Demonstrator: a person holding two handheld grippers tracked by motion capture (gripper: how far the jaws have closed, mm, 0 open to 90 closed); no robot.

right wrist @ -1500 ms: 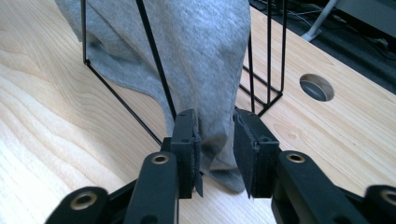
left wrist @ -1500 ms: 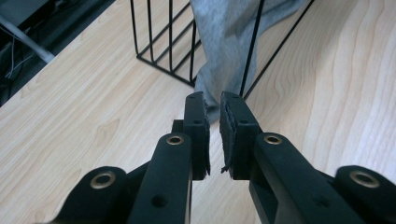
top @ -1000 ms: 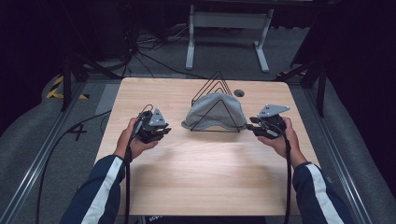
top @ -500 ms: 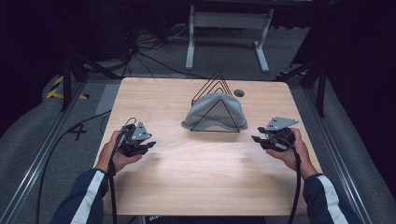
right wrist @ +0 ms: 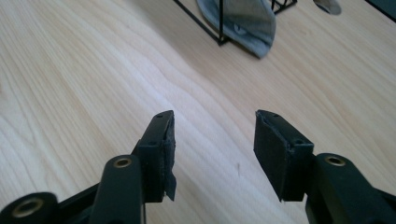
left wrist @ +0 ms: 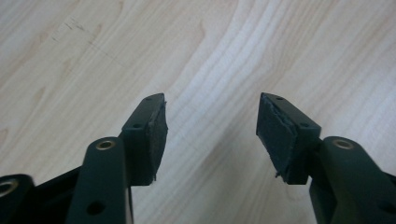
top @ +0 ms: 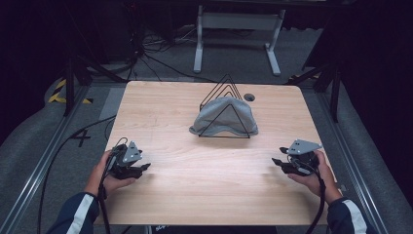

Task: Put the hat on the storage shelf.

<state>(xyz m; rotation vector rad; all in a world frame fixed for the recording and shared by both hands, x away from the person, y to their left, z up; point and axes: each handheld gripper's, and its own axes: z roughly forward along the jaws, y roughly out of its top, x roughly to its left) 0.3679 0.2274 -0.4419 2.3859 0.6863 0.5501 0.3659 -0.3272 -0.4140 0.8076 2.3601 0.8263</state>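
Cloth half hidden, rack and arms cropped

Grey cloth [top: 223,116] covers the wire rack's [top: 225,84] middle; in right gripper view cloth [right wrist: 245,21] and rack [right wrist: 205,23] are cut by top edge; both sleeves cut at high view's bottom.

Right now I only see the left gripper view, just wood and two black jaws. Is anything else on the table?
Observer: Yes. A grey cloth sits in a black wire rack at the far middle of the table.
Operator: Is my left tool close to it?
Observer: No. The left tool is by the near left edge, apart from the cloth. Its jaws have just been opening, with nothing between them.
Operator: Where's my other one?
Observer: The right tool is by the near right edge. Its jaws have just been opening too, and they are empty.
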